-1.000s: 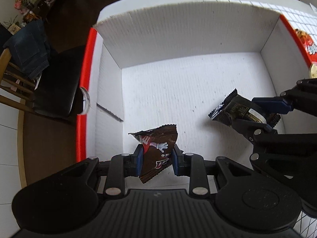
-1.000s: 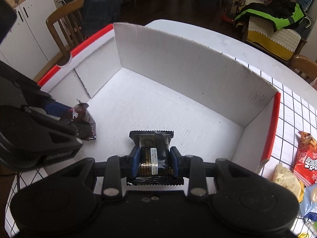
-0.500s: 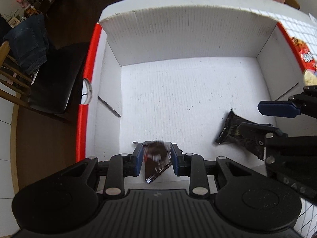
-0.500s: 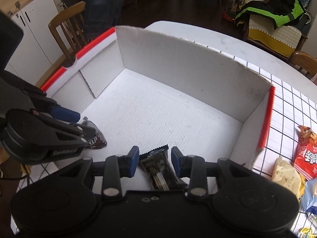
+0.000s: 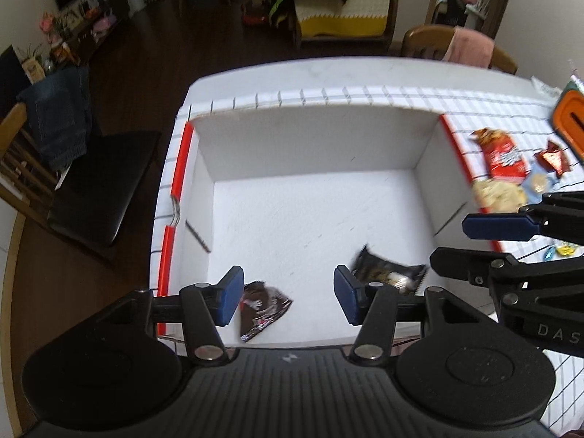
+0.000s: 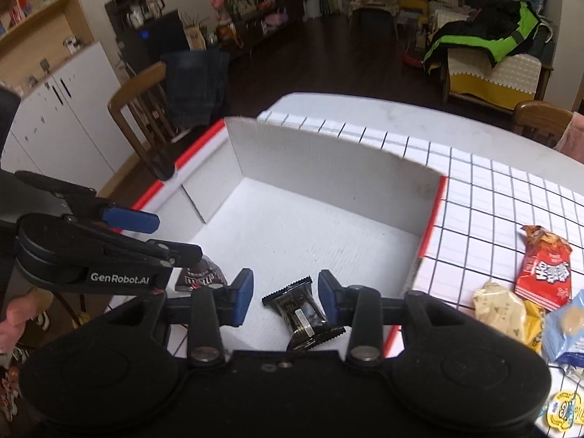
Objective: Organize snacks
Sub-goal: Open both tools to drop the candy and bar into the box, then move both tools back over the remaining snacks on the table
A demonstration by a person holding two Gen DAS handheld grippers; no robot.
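Observation:
A white cardboard box (image 5: 310, 135) with red rims (image 6: 432, 215) stands on the checked table. A brown chocolate packet (image 5: 262, 308) lies on the box floor near the front wall, below my left gripper (image 5: 288, 294), whose jaws are opening and touch nothing. A black snack bar (image 6: 304, 314) lies on the floor to its right, also seen as the black bar (image 5: 387, 273). My right gripper (image 6: 284, 295) hovers over it; its jaws are opening and the pads stand clear of the wrapper. The brown packet (image 6: 200, 277) shows partly behind the left gripper's fingers (image 6: 131, 219).
Loose snacks lie on the table right of the box: a red bag (image 6: 544, 266), a pale packet (image 6: 500, 306), a blue packet (image 6: 565, 325). A wooden chair (image 6: 146, 124) with jeans stands beyond the box's left side. A hand (image 6: 12, 319) shows at the left edge.
Both grippers let go of their snacks and rose. The brown packet and the black bar dropped onto the box floor. The left jaws spread wide, the right ones a little.

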